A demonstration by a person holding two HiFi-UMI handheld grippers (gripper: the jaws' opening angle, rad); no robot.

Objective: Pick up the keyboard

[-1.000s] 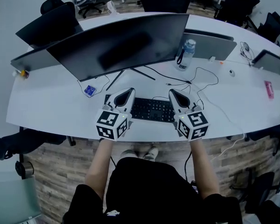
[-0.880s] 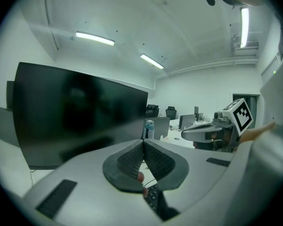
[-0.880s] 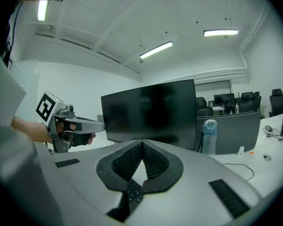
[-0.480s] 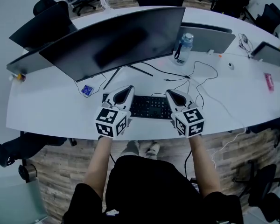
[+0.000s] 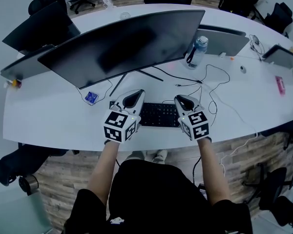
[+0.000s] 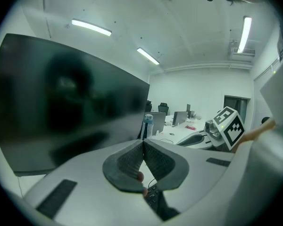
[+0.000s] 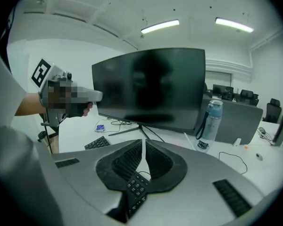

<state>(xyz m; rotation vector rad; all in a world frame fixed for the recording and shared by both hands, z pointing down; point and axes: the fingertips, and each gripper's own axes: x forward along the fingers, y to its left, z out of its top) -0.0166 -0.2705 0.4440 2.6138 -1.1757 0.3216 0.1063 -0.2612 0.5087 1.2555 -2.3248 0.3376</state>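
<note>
Lining up on the keyboard (image 5: pixel 158 114) at its 2 ends
Your left gripper (image 5: pixel 133 98) and right gripper (image 5: pixel 184 101) hang over it, both pinched closed and empty; it lies flat on the desk (image 5: pixel 53 111), so spread each claw before clamping a short edge.

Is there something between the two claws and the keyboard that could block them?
Nothing visible does. The left claw and the right claw, both shut, are over the two ends of the keyboard. The loose cables lie behind it on the desk, not in the path.
</note>
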